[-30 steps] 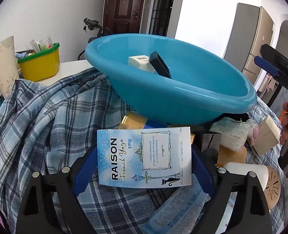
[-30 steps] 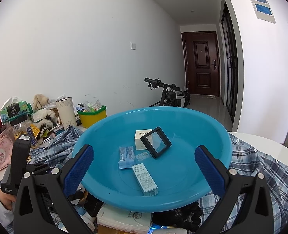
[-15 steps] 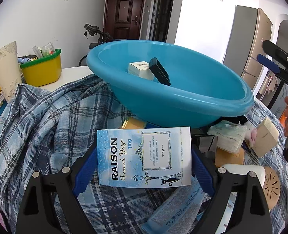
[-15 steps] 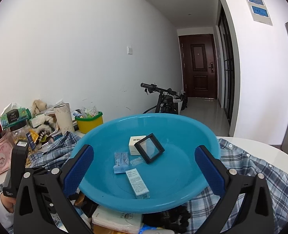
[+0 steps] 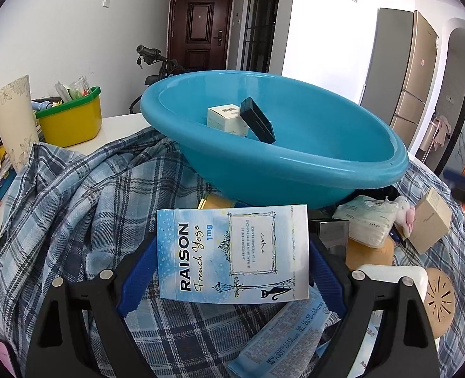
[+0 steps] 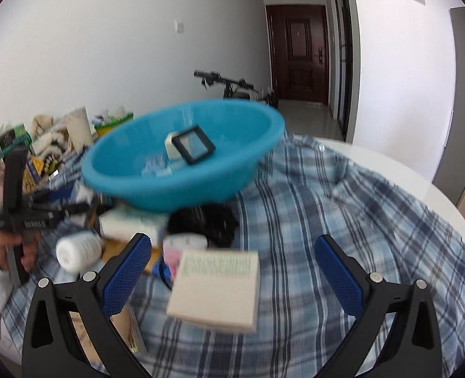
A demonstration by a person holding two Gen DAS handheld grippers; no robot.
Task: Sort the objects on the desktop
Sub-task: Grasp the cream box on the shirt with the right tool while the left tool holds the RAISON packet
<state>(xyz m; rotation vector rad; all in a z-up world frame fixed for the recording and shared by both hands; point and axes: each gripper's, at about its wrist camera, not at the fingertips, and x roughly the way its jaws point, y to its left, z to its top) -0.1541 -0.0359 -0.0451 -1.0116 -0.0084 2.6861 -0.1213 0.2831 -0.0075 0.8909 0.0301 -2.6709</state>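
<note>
- Between the left tongs (image 5: 232, 271), a blue packet (image 5: 232, 252) is being gripped, likely for the basin (image 5: 295, 170) ahead.
- Right tongs (image 6: 232, 274) are hanging released around a beige box (image 6: 213, 289), seemingly lining up to grab it.

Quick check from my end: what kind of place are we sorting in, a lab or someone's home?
Most likely a home: a dark wooden entrance door at the end of a hallway, a fridge by the wall, and a parked bike.
</note>
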